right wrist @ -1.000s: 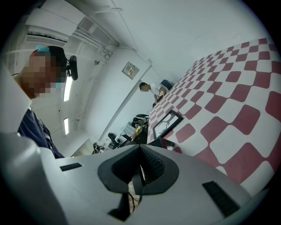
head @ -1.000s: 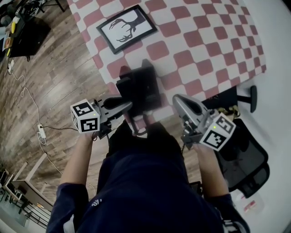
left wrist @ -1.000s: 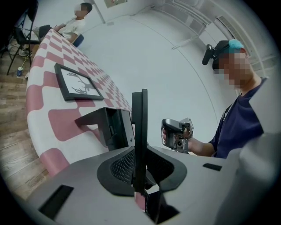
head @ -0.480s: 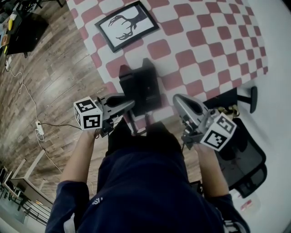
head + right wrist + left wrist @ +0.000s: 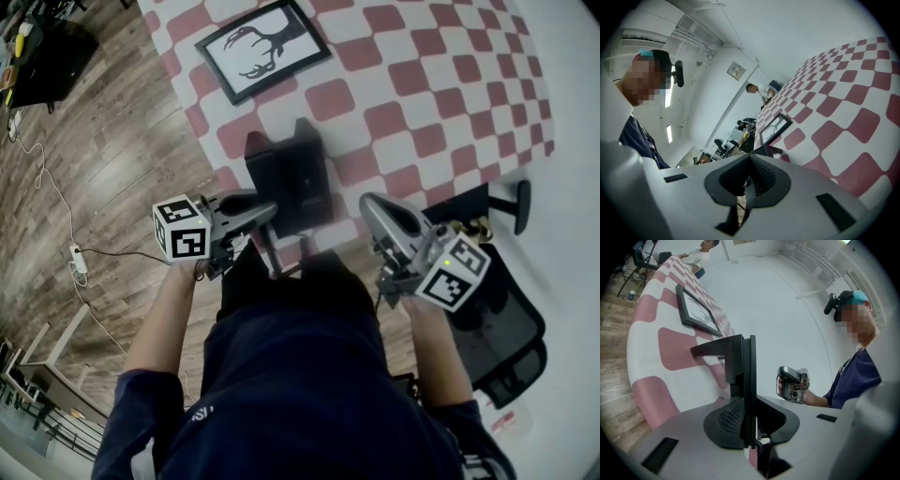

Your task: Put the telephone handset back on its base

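Since left tongs (image 5: 747,414) are clamped on the handset (image 5: 740,362) — right tongs (image 5: 749,161) together, empty — I'd lower it square onto the base (image 5: 309,187) at the near edge of the counter (image 5: 422,94).

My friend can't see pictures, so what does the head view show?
Seen from above, a person holds two grippers at the near edge of a red-checkered table, the left gripper close beside a black telephone base and the right gripper off to its right. A framed antler picture lies farther back.
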The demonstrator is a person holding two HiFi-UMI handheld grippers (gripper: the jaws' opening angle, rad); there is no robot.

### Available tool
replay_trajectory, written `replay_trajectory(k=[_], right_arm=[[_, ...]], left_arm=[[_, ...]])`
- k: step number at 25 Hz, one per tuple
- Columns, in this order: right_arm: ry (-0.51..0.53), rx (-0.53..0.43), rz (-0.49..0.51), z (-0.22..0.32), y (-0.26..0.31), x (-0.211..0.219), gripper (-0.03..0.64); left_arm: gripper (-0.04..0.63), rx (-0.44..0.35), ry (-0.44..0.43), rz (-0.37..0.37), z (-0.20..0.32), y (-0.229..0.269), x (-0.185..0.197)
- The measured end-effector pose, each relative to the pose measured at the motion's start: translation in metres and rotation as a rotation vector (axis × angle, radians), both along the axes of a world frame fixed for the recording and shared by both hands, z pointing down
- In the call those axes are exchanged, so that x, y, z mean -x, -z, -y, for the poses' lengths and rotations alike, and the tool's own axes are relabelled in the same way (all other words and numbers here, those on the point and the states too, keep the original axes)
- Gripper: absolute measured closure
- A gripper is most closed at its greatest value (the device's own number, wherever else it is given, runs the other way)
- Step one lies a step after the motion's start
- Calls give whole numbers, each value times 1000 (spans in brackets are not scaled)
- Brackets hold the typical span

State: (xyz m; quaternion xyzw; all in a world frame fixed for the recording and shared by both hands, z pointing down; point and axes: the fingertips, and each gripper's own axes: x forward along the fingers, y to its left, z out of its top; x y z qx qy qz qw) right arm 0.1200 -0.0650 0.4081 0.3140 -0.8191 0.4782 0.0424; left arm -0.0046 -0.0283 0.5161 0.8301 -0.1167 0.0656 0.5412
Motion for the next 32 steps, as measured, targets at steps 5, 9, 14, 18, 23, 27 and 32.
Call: replay_trajectory(k=[5, 9, 14, 18, 23, 27, 32], right_arm=[[7, 8, -1, -1, -3, 1, 601], [12, 10, 3, 0, -3, 5, 601], [19, 8, 4, -1, -3, 9, 601], [21, 0, 4, -1, 2, 12, 601], [22, -10, 4, -2, 6, 16, 601], [17, -16, 3, -5, 9, 16, 601], [14, -28, 2, -7, 14, 17, 601]], left_arm=[[499, 14, 2, -8, 1, 0, 0], [498, 22, 9, -16, 1, 0, 0], [492, 9, 15, 0, 0, 0, -1], [461, 12, 13, 4, -1, 3, -2], [420, 25, 9, 2, -3, 8, -1], [416, 25, 22, 12, -4, 12, 1], [408, 23, 37, 21, -5, 13, 3]])
